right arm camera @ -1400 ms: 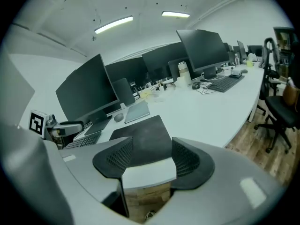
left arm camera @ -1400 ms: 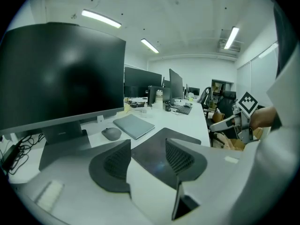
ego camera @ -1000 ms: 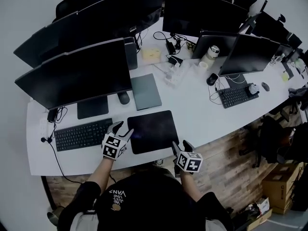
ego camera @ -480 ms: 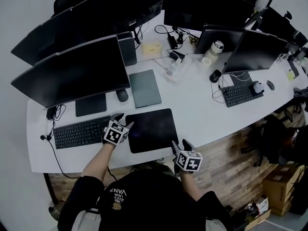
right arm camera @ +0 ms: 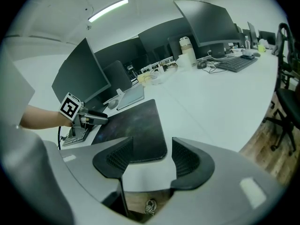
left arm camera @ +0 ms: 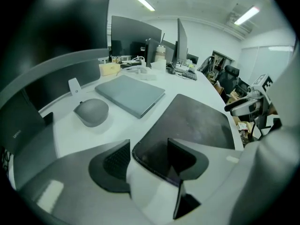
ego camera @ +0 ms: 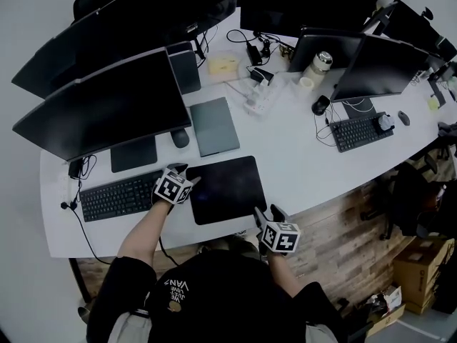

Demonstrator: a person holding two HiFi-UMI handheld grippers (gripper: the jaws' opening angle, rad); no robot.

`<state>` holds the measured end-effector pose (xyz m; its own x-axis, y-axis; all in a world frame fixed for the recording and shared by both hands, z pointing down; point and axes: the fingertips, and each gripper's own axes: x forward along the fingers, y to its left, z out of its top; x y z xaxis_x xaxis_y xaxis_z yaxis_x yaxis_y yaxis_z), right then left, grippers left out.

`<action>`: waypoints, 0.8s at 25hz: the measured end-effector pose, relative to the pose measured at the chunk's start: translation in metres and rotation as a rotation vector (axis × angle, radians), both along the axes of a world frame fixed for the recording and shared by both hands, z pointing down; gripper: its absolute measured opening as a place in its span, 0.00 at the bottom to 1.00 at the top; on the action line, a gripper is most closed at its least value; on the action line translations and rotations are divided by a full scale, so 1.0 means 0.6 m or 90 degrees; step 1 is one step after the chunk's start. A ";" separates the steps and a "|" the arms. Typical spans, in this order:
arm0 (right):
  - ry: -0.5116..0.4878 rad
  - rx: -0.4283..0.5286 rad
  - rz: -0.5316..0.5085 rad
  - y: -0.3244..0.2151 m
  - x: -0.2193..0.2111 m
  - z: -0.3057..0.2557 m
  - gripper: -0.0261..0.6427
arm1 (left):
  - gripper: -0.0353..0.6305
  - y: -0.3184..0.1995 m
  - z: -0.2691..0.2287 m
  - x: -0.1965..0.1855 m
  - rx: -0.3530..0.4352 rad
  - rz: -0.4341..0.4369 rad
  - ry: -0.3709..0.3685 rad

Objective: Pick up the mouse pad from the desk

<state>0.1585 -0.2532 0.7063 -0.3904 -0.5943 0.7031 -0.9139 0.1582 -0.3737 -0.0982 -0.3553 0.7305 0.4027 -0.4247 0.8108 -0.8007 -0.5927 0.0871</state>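
The dark mouse pad point(ego camera: 227, 189) lies flat on the white desk point(ego camera: 300, 159), in front of the person. My left gripper point(ego camera: 187, 176) is low at the pad's left edge, beside the keyboard. Its jaws are opening, and in the left gripper view point(left arm camera: 149, 156) the pad's near corner point(left arm camera: 154, 158) lies between them without being pressed. My right gripper point(ego camera: 267, 213) stands open at the pad's front right corner, by the desk's front edge. In the right gripper view point(right arm camera: 151, 157) the pad point(right arm camera: 133, 125) reaches in between the jaws, untouched.
A black keyboard point(ego camera: 120, 197) lies left of the pad. Behind the pad are a grey mouse point(ego camera: 180, 138) and a closed grey laptop point(ego camera: 214, 126). Big monitors point(ego camera: 107, 102) line the back. A second keyboard point(ego camera: 357, 131), cables and a bottle sit far right.
My left gripper has moved forward and down to the pad's left edge, and its jaws look wider. The right gripper has stayed where it was.
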 end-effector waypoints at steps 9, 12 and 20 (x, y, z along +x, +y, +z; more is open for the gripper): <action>0.008 -0.008 -0.001 0.007 -0.021 0.010 0.41 | 0.39 0.002 0.001 -0.003 -0.028 -0.019 -0.004; 0.030 -0.006 0.007 0.003 -0.018 0.014 0.41 | 0.34 0.007 0.010 0.002 -0.048 -0.015 -0.003; 0.107 -0.003 0.010 0.000 -0.014 0.023 0.41 | 0.13 0.023 0.008 0.028 -0.053 0.009 0.022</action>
